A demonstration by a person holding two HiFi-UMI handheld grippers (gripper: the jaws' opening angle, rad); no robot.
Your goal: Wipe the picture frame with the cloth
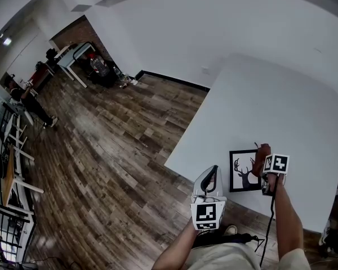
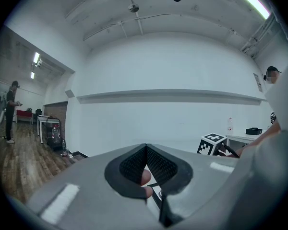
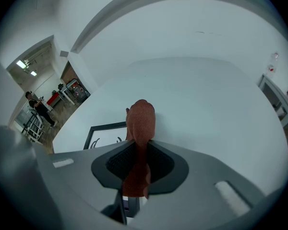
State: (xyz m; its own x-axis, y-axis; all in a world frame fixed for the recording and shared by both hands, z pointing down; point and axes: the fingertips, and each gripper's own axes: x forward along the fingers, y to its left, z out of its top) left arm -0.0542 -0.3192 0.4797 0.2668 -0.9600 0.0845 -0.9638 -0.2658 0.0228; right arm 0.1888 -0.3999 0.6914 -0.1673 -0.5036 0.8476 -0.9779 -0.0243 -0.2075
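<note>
A black picture frame (image 1: 243,171) with a deer silhouette lies flat near the front edge of the white table (image 1: 270,106). My right gripper (image 1: 265,172) hovers at the frame's right side, shut on a reddish-brown cloth (image 1: 262,152) that sticks up past its jaws. In the right gripper view the cloth (image 3: 141,121) stands bunched in the right gripper (image 3: 140,142), with the frame (image 3: 104,132) just to its left. My left gripper (image 1: 213,169) is left of the frame at the table's front edge, held shut with nothing in it. Its jaws (image 2: 145,147) point over the table toward a white wall.
Wood floor (image 1: 112,151) spreads out left of the table. A person (image 1: 28,103) stands far off at the left, near desks and a cart (image 1: 98,66). A white wall borders the table's far side.
</note>
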